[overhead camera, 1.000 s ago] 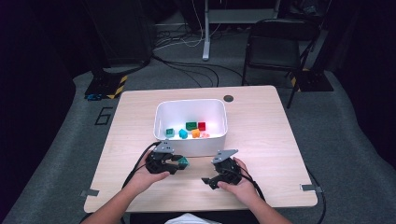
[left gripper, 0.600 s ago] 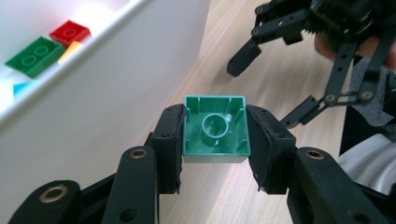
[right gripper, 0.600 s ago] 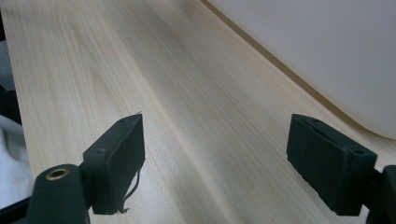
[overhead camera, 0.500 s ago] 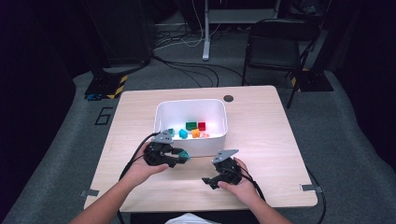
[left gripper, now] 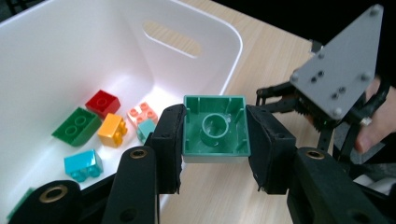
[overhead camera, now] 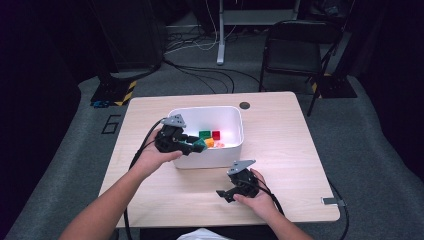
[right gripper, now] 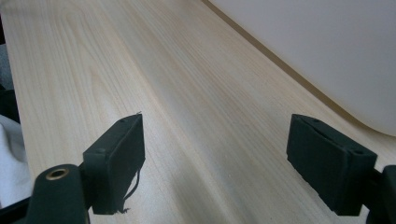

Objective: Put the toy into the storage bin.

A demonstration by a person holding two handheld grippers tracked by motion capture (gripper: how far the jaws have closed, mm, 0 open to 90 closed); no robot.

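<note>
My left gripper [left gripper: 214, 140] is shut on a green brick [left gripper: 215, 129], hollow underside toward the camera. In the high view the left gripper [overhead camera: 197, 145] holds the green brick [overhead camera: 200, 145] just over the near left rim of the white bin [overhead camera: 235, 117]. Inside the bin lie a red brick [left gripper: 102, 102], a dark green brick [left gripper: 76, 126], an orange brick [left gripper: 112, 130], a pink brick [left gripper: 145, 112] and a cyan brick [left gripper: 83, 164]. My right gripper [overhead camera: 226, 194] rests low on the table in front of the bin, its jaws wide apart over bare wood [right gripper: 212, 154].
The light wooden table [overhead camera: 280, 125] has a dark round cable hole [overhead camera: 244, 105] behind the bin. A black chair [overhead camera: 295, 55] and floor cables stand beyond the far edge. The bin's white wall [right gripper: 327, 51] is to the right in the right gripper view.
My left gripper has risen from the table and moved forward to the bin's near rim, carrying the green brick. The right gripper has stayed put.
</note>
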